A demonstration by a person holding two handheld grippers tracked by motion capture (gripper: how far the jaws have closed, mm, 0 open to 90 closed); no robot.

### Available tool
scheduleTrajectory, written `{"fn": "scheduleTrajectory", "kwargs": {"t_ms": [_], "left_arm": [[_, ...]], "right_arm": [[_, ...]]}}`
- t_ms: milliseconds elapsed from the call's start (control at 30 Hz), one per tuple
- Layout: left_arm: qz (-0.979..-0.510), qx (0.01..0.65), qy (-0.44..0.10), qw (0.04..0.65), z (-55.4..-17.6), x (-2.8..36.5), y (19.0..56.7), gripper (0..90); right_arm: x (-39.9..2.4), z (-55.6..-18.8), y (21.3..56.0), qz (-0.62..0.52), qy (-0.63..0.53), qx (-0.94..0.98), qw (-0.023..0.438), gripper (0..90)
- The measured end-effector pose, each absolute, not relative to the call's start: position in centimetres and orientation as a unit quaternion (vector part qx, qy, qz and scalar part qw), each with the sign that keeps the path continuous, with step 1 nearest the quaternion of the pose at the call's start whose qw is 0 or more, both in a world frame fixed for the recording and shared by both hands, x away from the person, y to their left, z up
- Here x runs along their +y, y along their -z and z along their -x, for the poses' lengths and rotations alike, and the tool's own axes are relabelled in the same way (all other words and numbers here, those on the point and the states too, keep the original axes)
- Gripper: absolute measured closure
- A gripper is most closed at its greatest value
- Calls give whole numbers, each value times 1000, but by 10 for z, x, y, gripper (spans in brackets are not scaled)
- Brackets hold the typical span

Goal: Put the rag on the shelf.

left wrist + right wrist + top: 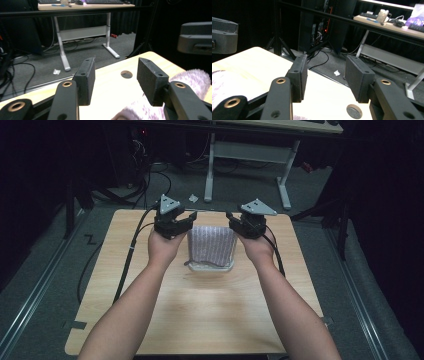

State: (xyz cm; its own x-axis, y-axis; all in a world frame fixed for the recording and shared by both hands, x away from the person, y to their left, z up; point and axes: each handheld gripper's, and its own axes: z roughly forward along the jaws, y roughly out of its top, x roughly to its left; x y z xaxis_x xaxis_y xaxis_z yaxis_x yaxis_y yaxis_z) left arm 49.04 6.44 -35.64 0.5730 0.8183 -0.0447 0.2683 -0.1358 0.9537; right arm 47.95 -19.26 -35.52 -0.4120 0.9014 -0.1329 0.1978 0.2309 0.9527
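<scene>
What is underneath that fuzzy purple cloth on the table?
The cloth drapes over a clear container, whose lower rim peeks out. The cloth hides anything inside the container.

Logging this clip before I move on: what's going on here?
A person holds a gripper in each hand over a light wooden table. The left gripper and right gripper sit either side of a fuzzy pale purple cloth lying on a clear tray. Both grippers are open, holding nothing; the cloth lies ungrasped.
</scene>
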Motion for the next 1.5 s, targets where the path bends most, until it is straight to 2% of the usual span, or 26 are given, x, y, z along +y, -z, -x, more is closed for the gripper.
{"fn": "scheduleTrajectory", "kwargs": {"t_ms": [367, 700, 1133, 1267, 1500], "left_arm": [[-691, 385, -242, 561, -448, 93, 360, 477], [-704, 382, -241, 548, -402, 128, 381, 457], [-715, 382, -214, 545, -382, 142, 400, 439], [-728, 388, -181, 536, -382, 144, 417, 419], [-764, 383, -171, 491, -383, 136, 444, 349]], "right_arm": [[-204, -441, 355, -376, -482, 696, 377, 499], [-216, -405, 379, -372, -468, 712, 368, 475], [-217, -385, 391, -358, -466, 722, 364, 467], [-218, -379, 404, -360, -450, 740, 346, 448], [-226, -373, 424, -381, -417, 768, 302, 397]]}}
